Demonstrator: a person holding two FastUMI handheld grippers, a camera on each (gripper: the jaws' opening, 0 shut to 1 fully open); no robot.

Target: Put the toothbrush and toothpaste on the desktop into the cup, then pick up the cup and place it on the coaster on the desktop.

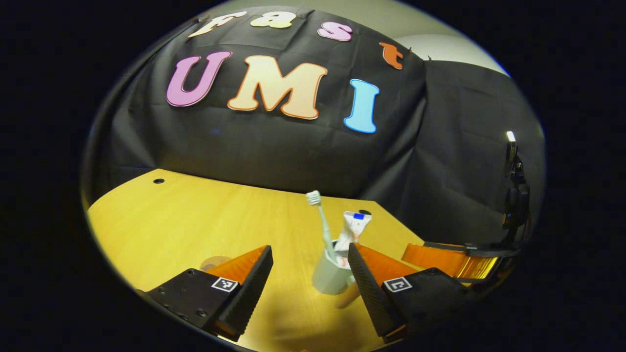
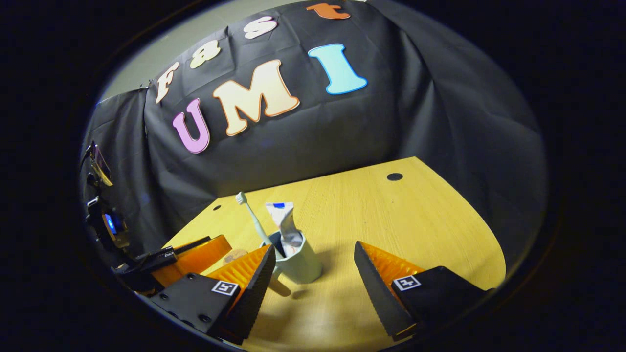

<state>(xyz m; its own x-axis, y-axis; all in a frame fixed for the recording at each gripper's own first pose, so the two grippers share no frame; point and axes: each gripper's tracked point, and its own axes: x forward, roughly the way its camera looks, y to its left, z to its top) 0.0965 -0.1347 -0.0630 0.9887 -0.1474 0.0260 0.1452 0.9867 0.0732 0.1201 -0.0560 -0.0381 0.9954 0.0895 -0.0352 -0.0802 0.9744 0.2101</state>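
- We count one cup (image 2: 298, 264) on the wooden desktop (image 2: 415, 230), holding one toothbrush (image 2: 252, 215) and one toothpaste tube (image 2: 286, 222).
- One coaster (image 1: 215, 262) lies apart.
- Our left gripper (image 1: 309, 278) and right gripper (image 2: 313, 283) both gape wide, grasping nothing.

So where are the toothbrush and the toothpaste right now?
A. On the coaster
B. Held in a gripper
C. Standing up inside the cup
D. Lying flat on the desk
C. The toothbrush and the toothpaste both stick up out of the cup, which stands on the desk; both grippers are open and hold nothing.
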